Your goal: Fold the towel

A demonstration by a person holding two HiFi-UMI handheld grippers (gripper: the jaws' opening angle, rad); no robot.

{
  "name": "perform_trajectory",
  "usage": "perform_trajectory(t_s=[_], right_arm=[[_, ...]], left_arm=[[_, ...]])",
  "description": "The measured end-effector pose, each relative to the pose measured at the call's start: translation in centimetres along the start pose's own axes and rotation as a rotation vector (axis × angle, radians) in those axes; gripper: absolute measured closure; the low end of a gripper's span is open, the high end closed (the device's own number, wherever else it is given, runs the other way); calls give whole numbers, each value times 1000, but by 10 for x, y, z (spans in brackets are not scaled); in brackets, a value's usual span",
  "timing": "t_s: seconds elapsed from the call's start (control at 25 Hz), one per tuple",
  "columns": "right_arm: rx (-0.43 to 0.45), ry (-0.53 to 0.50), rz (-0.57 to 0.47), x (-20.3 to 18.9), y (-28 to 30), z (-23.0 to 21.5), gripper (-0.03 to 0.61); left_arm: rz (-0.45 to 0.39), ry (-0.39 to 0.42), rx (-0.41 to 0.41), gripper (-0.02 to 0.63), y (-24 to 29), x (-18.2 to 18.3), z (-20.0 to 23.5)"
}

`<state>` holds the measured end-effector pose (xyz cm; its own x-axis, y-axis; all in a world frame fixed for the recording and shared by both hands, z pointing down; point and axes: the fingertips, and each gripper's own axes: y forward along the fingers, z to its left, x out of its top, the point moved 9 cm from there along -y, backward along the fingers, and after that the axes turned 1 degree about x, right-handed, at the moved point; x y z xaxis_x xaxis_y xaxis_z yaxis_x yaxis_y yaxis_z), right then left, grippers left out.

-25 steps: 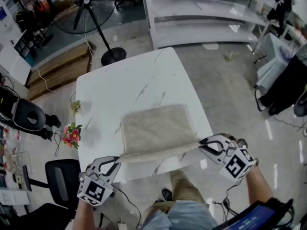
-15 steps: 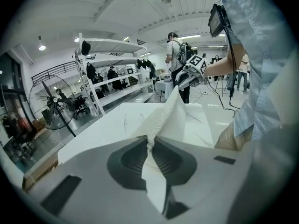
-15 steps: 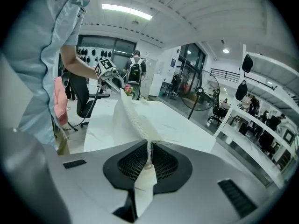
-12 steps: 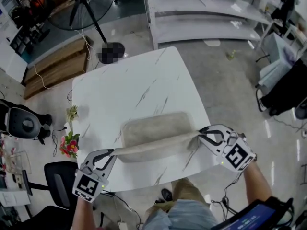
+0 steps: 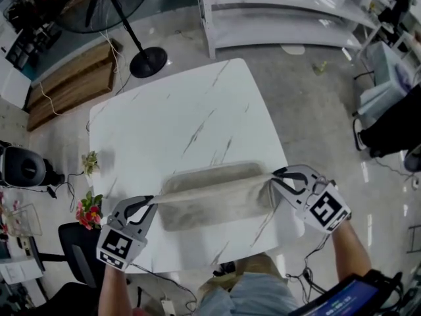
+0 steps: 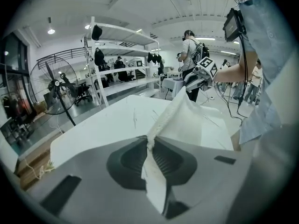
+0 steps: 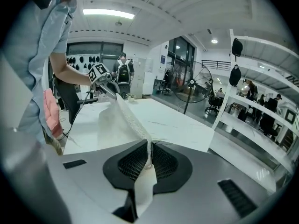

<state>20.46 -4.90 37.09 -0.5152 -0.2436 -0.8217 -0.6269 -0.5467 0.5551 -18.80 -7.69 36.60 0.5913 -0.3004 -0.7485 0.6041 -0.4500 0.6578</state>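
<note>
Looking steeply down on a white, grey-veined surface [image 5: 164, 117], squarish with rounded corners, standing on a grey floor [image 5: 316, 110]. Passing a white shelving rack [image 5: 283, 18] beyond the far right corner and a pedestal fan [image 5: 105, 5] beyond the far left corner.

Finding the towel [image 5: 217, 209], pale beige, lying across the near half of the surface, closer to the right edge than to the left and well short of the far edge. Noting one long edge of it being held up off the surface, stretching taut as a narrow band from left to right above the part lying flat.

Pinching the left end of that band over the near left part of the surface: the left hand-held gripper [image 5: 154, 201]. In the left gripper view [image 6: 150, 143], seeing its jaws closing tight on a corner of the cloth [image 6: 187, 120], the dark ribbed pads [image 6: 128, 162] pressing it from both sides and a short tail hanging out behind.

Pinching the other end by the right edge: the right hand-held gripper [image 5: 272, 178]. In the right gripper view [image 7: 148, 148], seeing it clamping the opposite corner [image 7: 119, 120] between its pads [image 7: 133, 162] the same way.

Spotting a small bunch of pink flowers [image 5: 89, 210] just off the left edge.
</note>
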Motion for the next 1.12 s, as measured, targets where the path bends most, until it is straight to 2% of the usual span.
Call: perform_trajectory(t_s=[0.28, 0.8, 1.0, 1.12], right_arm=[[23, 43, 43, -13, 27, -20, 540], [78, 134, 165, -47, 68, -43, 540], [76, 109, 220, -56, 83, -43, 538], [67, 121, 240, -60, 88, -43, 537]], left_arm=[[31, -32, -18, 575, 35, -14, 22], [161, -101, -82, 572, 92, -41, 43], [156, -179, -113, 567, 103, -46, 51], [139, -201, -108, 538, 103, -47, 56]])
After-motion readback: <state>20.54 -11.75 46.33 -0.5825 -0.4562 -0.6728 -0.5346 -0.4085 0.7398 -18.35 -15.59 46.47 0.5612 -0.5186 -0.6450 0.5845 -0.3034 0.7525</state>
